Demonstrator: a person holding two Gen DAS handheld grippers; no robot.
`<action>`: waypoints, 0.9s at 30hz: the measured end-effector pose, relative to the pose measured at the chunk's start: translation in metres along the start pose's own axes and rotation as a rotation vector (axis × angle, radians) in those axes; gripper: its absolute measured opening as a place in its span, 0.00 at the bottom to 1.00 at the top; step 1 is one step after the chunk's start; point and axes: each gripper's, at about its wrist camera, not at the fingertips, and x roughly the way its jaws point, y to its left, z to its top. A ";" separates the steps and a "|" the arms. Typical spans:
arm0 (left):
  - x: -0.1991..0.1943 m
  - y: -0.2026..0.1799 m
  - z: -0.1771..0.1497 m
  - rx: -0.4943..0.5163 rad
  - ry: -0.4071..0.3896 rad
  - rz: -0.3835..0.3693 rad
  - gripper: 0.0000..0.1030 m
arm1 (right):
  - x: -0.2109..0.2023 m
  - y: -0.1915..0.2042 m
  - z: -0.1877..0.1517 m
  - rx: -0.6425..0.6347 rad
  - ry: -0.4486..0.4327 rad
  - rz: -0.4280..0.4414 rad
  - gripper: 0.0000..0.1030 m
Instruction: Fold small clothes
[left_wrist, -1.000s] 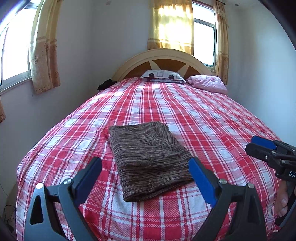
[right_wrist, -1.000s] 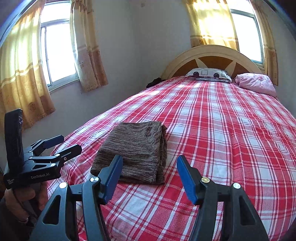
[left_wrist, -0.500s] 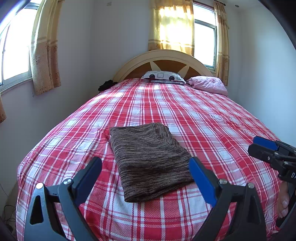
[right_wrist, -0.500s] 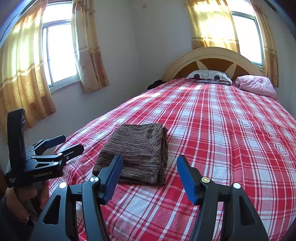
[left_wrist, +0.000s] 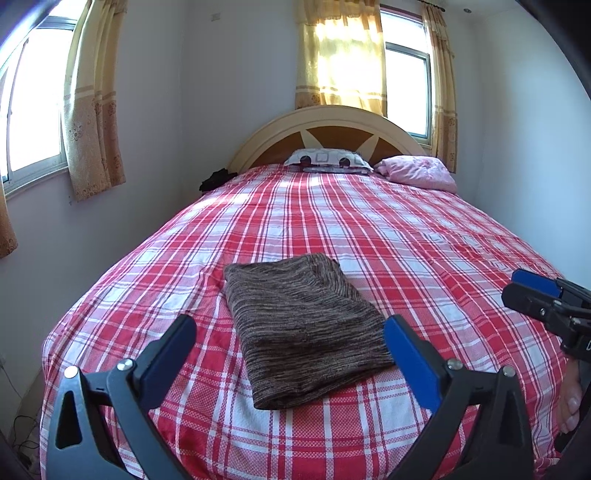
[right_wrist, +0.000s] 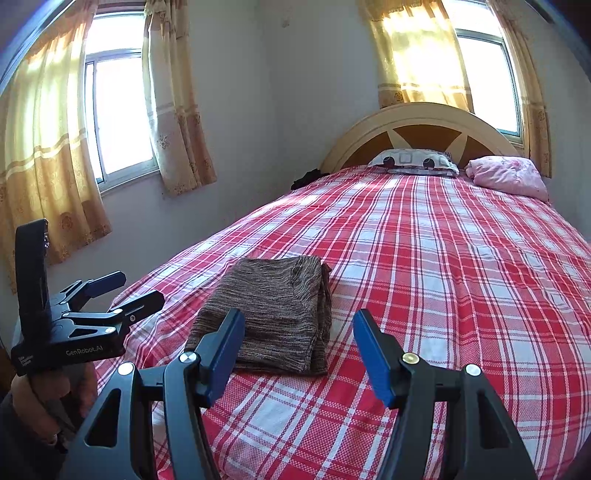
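Observation:
A brown knit garment (left_wrist: 303, 325) lies folded into a neat rectangle near the foot of the red plaid bed (left_wrist: 406, 240); it also shows in the right wrist view (right_wrist: 273, 314). My left gripper (left_wrist: 288, 347) is open and empty, held just short of the garment's near edge. It also shows from the side in the right wrist view (right_wrist: 129, 291). My right gripper (right_wrist: 299, 339) is open and empty, to the right of the garment and apart from it. It shows at the right edge of the left wrist view (left_wrist: 528, 291).
A patterned pillow (left_wrist: 328, 159) and a pink pillow (left_wrist: 417, 171) lie at the wooden headboard (left_wrist: 332, 129). A dark item (left_wrist: 216, 179) sits at the bed's far left corner. Curtained windows (right_wrist: 118, 114) line the left and back walls.
Both grippers have drawn back and tilted up slightly, so the garment sits a little lower in both views. Both stay open. The garment has not moved.

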 end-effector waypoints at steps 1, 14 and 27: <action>-0.002 0.000 0.001 0.002 -0.010 0.007 1.00 | -0.002 0.000 0.001 -0.001 -0.007 -0.003 0.60; -0.024 0.009 0.016 -0.056 -0.096 -0.011 1.00 | -0.022 0.015 0.007 -0.057 -0.083 -0.006 0.60; -0.017 0.013 0.009 -0.072 -0.085 -0.024 1.00 | -0.025 0.021 0.001 -0.091 -0.086 0.034 0.72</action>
